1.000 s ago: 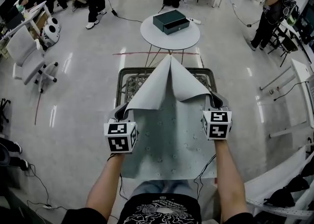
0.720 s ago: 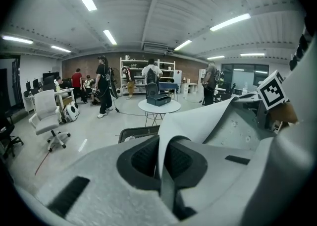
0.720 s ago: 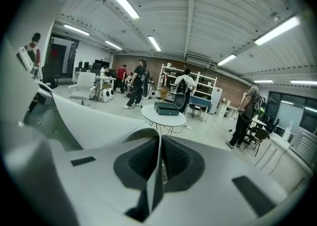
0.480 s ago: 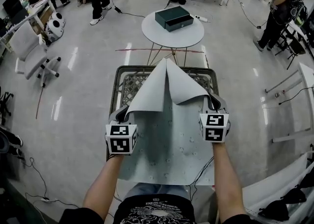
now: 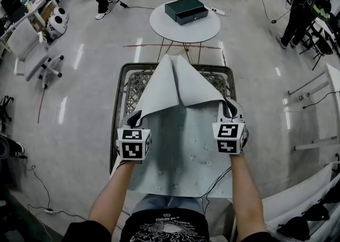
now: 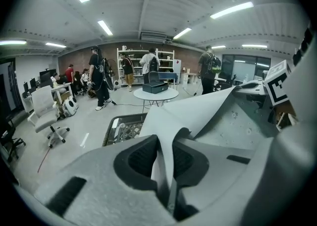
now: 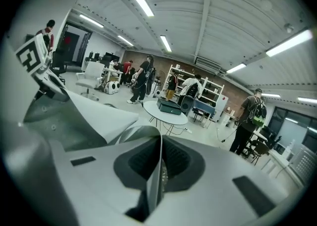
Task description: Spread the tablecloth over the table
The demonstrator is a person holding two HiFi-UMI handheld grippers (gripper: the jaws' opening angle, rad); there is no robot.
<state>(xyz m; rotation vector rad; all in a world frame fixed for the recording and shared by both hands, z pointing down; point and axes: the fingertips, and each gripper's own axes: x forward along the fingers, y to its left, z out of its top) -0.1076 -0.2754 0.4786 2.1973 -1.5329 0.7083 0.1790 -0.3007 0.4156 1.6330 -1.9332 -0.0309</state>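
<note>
A grey tablecloth (image 5: 180, 145) lies over the near part of a dark-framed table (image 5: 123, 84) with a mesh top. Its two far corners are folded back toward me and held up, forming a peak (image 5: 174, 71) in the middle. My left gripper (image 5: 134, 120) has the left corner between its pads (image 6: 166, 168). Its jaws have just been opening a little, and the cloth still sits pinched in them. My right gripper (image 5: 232, 109) is shut on the right corner, and a thin cloth edge runs between its pads (image 7: 159, 170). The far mesh (image 5: 139, 84) is bare.
Beyond the table stands a round white table (image 5: 159, 26) with a dark green box (image 5: 186, 10) on it. A white office chair (image 5: 29, 52) is at the left, and people stand at the back and far right. Cables lie on the floor at the left (image 5: 37, 193).
Both grippers have sunk a little with the cloth corners in them. The raised folds of the cloth sit lower over the table.
</note>
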